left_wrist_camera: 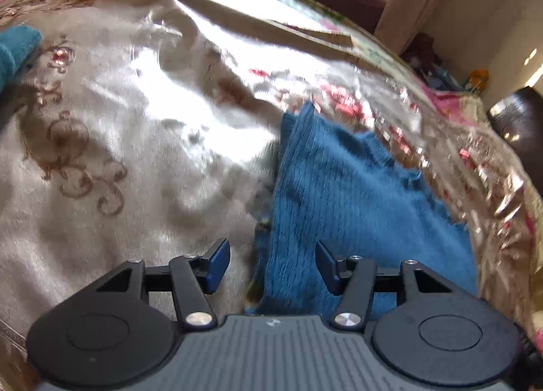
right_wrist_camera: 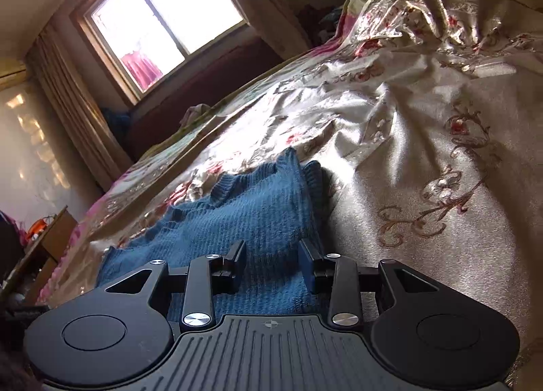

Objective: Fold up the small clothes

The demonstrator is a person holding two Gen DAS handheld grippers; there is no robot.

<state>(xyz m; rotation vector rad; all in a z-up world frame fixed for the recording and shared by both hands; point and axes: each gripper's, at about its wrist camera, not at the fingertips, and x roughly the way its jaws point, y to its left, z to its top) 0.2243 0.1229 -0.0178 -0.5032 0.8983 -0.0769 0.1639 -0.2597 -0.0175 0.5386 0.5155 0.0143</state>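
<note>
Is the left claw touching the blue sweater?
Cannot tell. In the left wrist view the left claw stands open over the blue sweater's edge; neither contact nor gap shows plainly.

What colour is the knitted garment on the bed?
Blue, a ribbed knit sweater; the right wrist view shows it best.

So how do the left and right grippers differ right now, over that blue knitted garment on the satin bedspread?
The left gripper stands wider open than the right gripper. The left straddles the side edge of the blue knitted garment, one finger over the embroidered satin bedspread; the right has both fingers over the knit. Both are black, with blue pads, and neither visibly pinches the fabric.
</note>
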